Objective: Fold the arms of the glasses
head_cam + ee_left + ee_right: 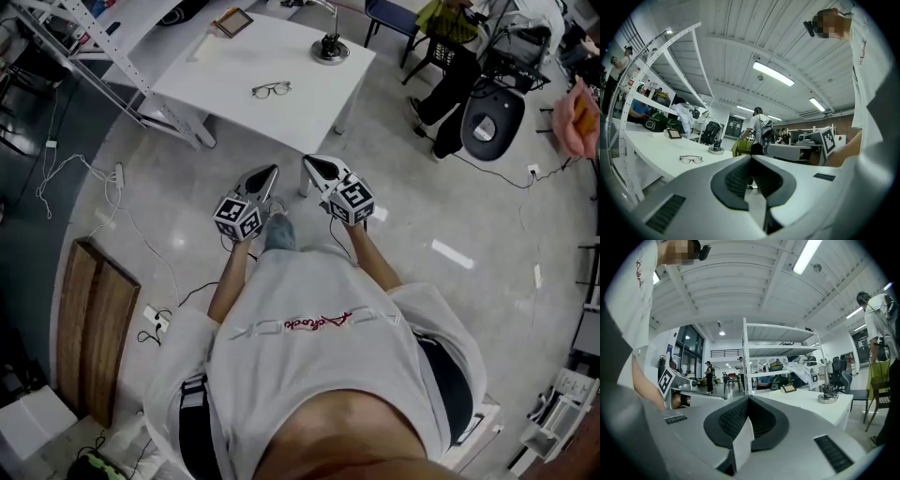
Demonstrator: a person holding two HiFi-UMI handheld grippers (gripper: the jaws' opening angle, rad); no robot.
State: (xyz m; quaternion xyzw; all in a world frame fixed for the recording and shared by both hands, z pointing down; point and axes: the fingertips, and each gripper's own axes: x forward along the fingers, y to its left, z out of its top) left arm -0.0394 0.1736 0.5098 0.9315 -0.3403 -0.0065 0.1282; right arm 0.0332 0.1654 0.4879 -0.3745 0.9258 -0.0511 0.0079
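Note:
The thin dark-rimmed glasses (271,89) lie with arms unfolded near the front of a white table (216,66), and show small in the left gripper view as glasses (691,159). Both grippers hang over the floor, short of the table's near edge and well apart from the glasses. My left gripper (271,172) points toward the table with its jaws shut and nothing between them; its tips (751,157) meet. My right gripper (313,161) sits beside it, also shut and empty, tips (747,398) touching.
A lamp base (330,49) and a small picture frame (232,21) stand on the table. A shelving rack (75,37) lies to the left. An office chair (487,122) and a seated person are at the right. Cables and a power strip (155,321) lie on the floor beside a wooden board (94,328).

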